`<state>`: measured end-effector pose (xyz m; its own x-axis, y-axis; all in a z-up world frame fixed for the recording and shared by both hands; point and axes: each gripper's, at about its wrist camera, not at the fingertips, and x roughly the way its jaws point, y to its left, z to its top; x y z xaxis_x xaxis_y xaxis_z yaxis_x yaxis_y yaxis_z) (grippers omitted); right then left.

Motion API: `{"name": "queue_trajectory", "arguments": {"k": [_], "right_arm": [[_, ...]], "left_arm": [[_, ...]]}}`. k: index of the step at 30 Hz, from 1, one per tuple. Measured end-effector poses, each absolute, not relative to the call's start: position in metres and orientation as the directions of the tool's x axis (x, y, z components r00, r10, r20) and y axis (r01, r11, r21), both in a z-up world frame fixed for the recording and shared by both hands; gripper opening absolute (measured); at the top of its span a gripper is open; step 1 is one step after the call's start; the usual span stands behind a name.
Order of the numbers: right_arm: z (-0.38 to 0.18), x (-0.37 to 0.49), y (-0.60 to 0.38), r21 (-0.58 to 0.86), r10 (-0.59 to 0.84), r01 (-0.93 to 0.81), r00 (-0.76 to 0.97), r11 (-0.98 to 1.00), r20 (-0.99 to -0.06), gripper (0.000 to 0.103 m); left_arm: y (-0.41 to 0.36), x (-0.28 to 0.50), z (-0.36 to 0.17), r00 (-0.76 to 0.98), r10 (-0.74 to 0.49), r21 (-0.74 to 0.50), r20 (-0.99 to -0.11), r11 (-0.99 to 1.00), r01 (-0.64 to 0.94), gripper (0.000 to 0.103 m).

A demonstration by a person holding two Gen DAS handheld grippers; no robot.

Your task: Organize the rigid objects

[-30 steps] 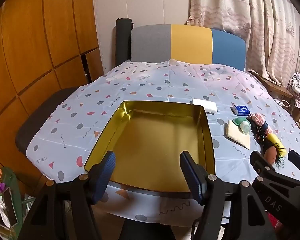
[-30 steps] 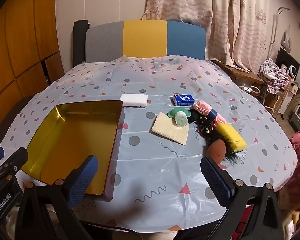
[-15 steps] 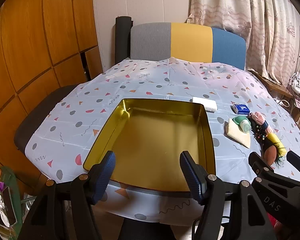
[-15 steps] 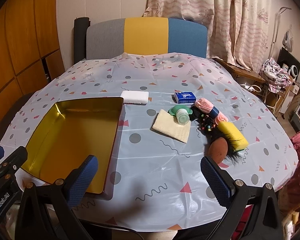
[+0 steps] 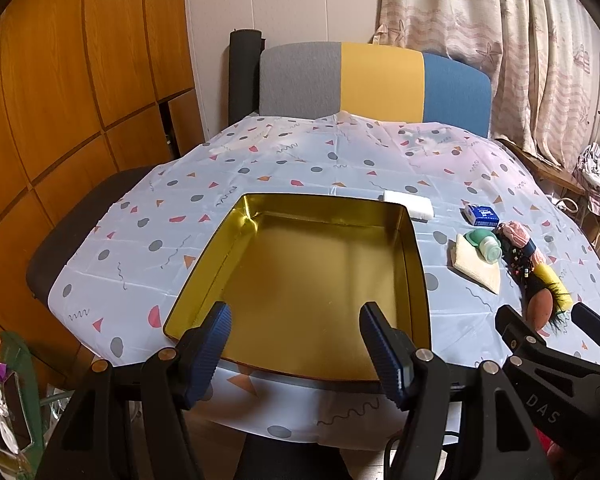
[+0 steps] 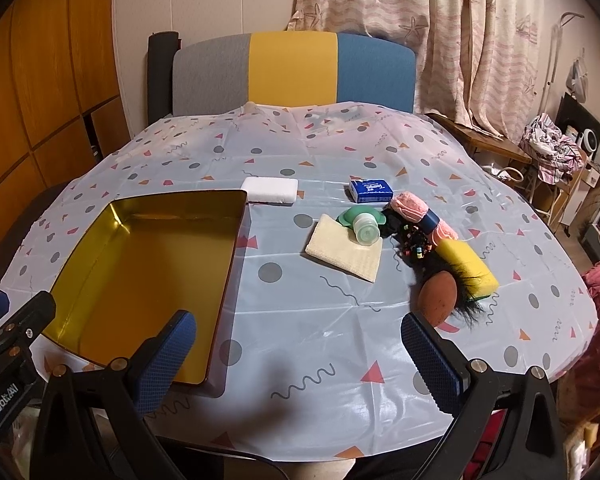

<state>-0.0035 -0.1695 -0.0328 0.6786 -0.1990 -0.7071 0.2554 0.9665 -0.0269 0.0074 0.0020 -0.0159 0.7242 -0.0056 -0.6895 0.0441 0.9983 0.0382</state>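
Worktop (image 6: 320,344) covered by a pale blue cloth printed with triangles, dots and squiggles. At its far edge stands a chair back (image 6: 292,72) in grey, yellow and blue panels, with a black roll (image 6: 160,76) upright at the far left corner. Wooden panelling (image 5: 80,100) runs beyond the left edge. Patterned curtains (image 6: 440,32) hang beyond the far right corner. Bundled clothing (image 6: 552,148) lies on furniture past the right edge.

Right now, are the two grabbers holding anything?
Left gripper: open, holding nothing.
Right gripper: open, holding nothing.
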Motion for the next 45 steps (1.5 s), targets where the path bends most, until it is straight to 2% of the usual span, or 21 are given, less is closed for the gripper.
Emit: {"name": "queue_trajectory", "arguments": {"k": [45], "right_arm": [[-0.0425, 0.0002, -0.1707, -0.031, -0.187, 0.243, 0.655, 0.969, -0.732, 0.103]], "left_arm": [[0.0001, 0.0125, -0.0205, 0.699, -0.016, 0.040, -0.715, 0.997, 0.063, 0.068]]}}
